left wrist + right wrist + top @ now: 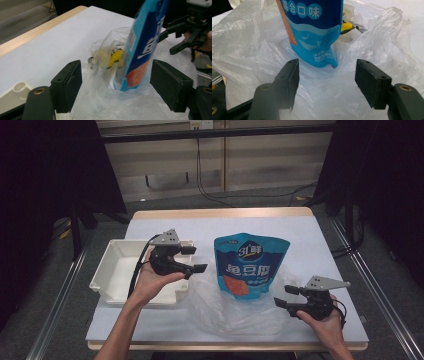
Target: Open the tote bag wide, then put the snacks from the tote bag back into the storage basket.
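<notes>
both grippers spread wide, holding nothing: left gripper [194, 259] fingers, right gripper [285, 296] fingers flank blue pouch [250, 265] in plastic bag [225, 312].

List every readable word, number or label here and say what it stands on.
"鱼豆腐": large white characters on the front of the blue pouch, high view.
"混合口味": white characters in round dots on the pouch, right gripper view.
Logo at the pouch's top, possibly "3L鲜": too blurred to confirm.
Small print near the pouch's bottom edge: too small to read.

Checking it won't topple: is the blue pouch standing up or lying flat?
Standing upright: the blue pouch rises from the clear bag, its bottom edge down inside the plastic.
</notes>
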The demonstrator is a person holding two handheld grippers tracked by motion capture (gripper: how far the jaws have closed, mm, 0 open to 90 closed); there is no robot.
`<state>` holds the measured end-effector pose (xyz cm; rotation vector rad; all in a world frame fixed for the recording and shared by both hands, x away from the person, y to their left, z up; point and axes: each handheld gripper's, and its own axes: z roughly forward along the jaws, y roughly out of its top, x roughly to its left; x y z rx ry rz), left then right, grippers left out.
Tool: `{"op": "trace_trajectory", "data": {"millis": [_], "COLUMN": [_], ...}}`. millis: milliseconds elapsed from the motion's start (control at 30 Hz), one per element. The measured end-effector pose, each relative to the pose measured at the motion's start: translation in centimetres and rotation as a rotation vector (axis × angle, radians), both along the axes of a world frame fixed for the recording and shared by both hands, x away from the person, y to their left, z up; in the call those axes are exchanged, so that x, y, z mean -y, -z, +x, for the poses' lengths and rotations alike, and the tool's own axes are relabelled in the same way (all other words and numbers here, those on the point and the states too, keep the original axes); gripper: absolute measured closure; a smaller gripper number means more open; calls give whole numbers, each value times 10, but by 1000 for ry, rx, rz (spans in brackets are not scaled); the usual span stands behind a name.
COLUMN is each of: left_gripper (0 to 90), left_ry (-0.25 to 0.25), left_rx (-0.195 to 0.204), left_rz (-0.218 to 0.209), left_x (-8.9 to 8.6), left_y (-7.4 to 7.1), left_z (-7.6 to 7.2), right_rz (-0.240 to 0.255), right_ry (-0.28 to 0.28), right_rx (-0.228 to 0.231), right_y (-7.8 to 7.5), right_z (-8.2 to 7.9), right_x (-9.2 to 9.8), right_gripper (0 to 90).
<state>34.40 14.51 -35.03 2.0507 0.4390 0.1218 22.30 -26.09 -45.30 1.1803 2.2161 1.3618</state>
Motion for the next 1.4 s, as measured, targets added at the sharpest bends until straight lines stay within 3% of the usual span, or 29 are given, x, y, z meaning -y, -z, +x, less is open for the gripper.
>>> {"op": "trace_trajectory", "data": {"millis": [333, 533, 667, 767, 900, 1067, 1133, 1233, 1400], "left_gripper": [224, 206, 168, 162, 183, 214, 254, 304, 369], "left_ry": [44, 64, 83, 104, 102, 154, 171, 181, 205], "left_rx": [49, 75, 85, 75, 59, 51, 46, 65, 63], "left_rz": [38, -2, 8, 60, 68, 107, 107, 151, 174], "left_x": [8, 14, 19, 26, 31, 40, 44, 49, 57], "left_y": [-20, -38, -43, -46, -51, -59, -64, -73, -85], "left_z": [-9, -9, -9, -6, -3, -1, 0, 3, 11], "right_rz": [-3, -1, -5, -7, -7, -22, -22, -18, -15], "right_ry": [-4, -8, -1, 11, 14, 1, -1, -6, -4], "right_rx": [-4, 0, 3, 6, 1, -4, -9, -2, -3], "right_y": [-1, -1, -2, -3, -3, -2, -1, -2, -2], "right_z": [-1, -1, -1, 1, 3, 1, 0, -1, 0], "right_x": [1, 0, 0, 1, 0, -3, -3, -3, -1], "right_gripper": [356, 338, 293, 287, 287, 287, 287, 287, 287]}}
